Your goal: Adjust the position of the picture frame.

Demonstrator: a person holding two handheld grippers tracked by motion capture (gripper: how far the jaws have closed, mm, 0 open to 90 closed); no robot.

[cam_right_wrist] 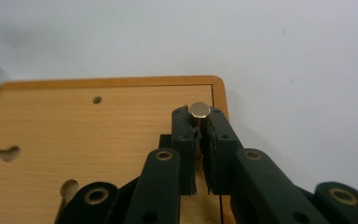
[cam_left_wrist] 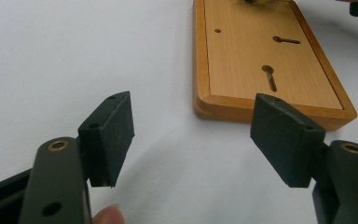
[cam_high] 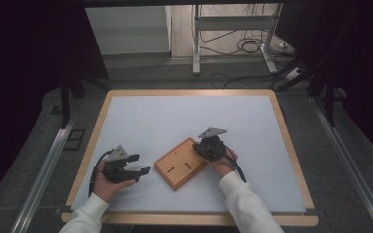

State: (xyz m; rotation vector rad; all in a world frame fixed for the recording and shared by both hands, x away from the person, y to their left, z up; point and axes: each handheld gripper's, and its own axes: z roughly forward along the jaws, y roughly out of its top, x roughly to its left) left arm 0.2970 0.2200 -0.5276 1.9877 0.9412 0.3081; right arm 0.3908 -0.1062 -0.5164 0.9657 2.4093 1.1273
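A wooden board (cam_high: 179, 164) with two keyhole slots and a small hole lies on the white mat, turned at an angle. My right gripper (cam_high: 209, 145) sits over its far right corner, shut on a small brass knob (cam_right_wrist: 199, 110) that stands near the board's corner (cam_right_wrist: 121, 121). My left gripper (cam_high: 138, 167) rests low on the mat to the left of the board, its jaws wide apart with nothing between them. In the left gripper view the board's near end (cam_left_wrist: 261, 60) lies just beyond the right fingertip (cam_left_wrist: 279, 135).
The white mat (cam_high: 175, 116) covers a wood-edged table (cam_high: 102, 111). Metal rails run along both sides. Beyond the far edge stand a frame's legs and loose cables (cam_high: 243, 46) on the floor.
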